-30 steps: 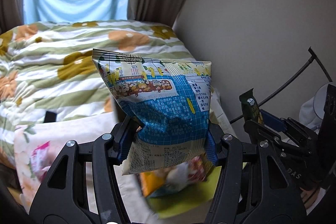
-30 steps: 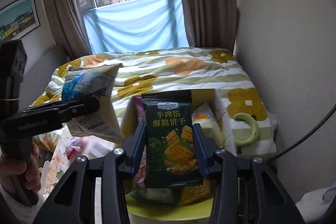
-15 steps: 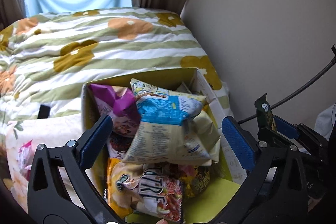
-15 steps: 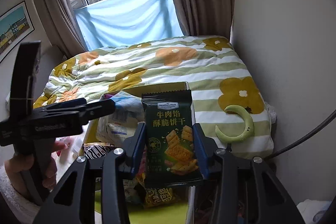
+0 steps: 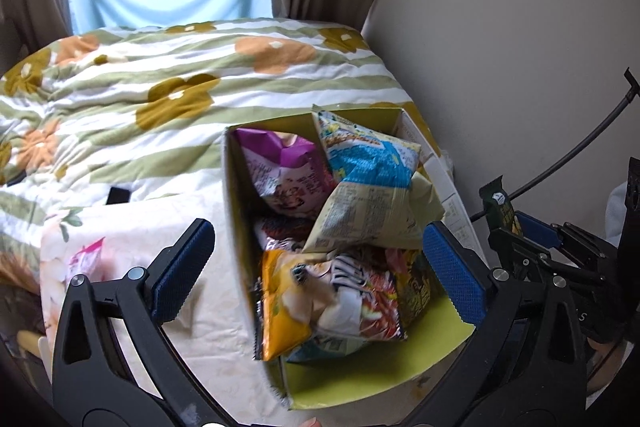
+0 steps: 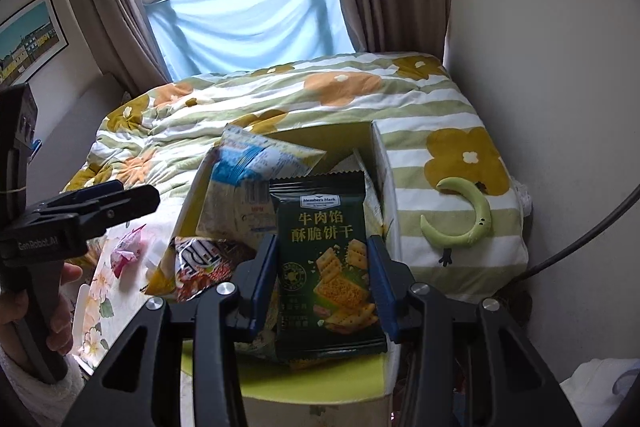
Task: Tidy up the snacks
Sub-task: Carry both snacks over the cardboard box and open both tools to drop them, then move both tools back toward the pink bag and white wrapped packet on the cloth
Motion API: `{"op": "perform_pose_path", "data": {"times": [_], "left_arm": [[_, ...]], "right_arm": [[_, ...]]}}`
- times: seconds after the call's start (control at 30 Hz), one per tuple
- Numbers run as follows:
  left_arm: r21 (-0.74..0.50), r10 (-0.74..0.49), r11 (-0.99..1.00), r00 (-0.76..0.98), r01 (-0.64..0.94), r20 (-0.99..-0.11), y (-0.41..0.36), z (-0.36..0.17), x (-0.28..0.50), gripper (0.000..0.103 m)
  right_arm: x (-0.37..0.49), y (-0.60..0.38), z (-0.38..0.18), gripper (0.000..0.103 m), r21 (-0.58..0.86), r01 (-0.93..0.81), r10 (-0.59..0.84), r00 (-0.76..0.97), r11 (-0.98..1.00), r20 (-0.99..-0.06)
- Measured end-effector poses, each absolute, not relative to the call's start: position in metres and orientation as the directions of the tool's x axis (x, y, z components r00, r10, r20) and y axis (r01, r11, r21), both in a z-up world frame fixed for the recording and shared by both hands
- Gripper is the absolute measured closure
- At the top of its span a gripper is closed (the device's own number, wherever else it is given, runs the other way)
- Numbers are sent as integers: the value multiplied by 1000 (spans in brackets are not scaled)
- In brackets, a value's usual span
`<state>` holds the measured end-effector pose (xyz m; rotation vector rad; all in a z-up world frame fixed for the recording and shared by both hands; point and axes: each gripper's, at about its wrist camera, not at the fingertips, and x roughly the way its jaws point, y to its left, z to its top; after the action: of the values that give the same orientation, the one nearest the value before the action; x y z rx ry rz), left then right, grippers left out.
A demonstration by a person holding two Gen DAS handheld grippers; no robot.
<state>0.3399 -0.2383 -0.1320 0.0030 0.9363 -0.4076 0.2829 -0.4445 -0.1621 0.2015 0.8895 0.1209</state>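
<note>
A: Status, L gripper (image 5: pixel 316 269)?
B: Jaws wide, nothing between; box (image 5: pixel 240 227) below it.
A: R gripper (image 6: pixel 322 279)?
B: Clamped on cracker pack (image 6: pixel 326 267), long axis upright, over box's near end, probably. R is nearer.

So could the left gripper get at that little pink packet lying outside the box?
Probably yes. The left gripper is open with nothing between its jaws, and the pink packet lies uncovered on the floral cloth, left of the cardboard box.
</note>
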Motion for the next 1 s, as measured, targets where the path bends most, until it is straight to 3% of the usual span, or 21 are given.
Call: {"op": "perform_pose_path", "data": {"times": [0.13, 0.2, 0.27, 0.3, 0.6, 1.0], "left_arm": [[-164, -327, 929, 525, 333, -786, -231, -134, 332, 0], [-164, -325, 930, 526, 330, -786, -229, -135, 328, 0], [-157, -317, 933, 531, 325, -785, -226, -136, 325, 0], [-150, -310, 935, 534, 321, -787, -225, -137, 323, 0], [-153, -286, 949, 558, 274, -779, -206, -137, 306, 0], [-99, -186, 981, 680, 166, -709, -168, -92, 258, 0]], "right_arm": [[283, -439, -174, 60, 238, 1, 189, 602, 971, -776], [282, -438, -178, 48, 244, 14, 188, 594, 970, -782], [276, -440, -179, 13, 244, 14, 186, 606, 970, -774], [273, -440, -180, 8, 244, 11, 187, 610, 970, -770], [255, -439, -169, 6, 243, -15, 192, 660, 970, -727], [243, -419, -128, 5, 200, -89, 205, 685, 976, -699]]}}
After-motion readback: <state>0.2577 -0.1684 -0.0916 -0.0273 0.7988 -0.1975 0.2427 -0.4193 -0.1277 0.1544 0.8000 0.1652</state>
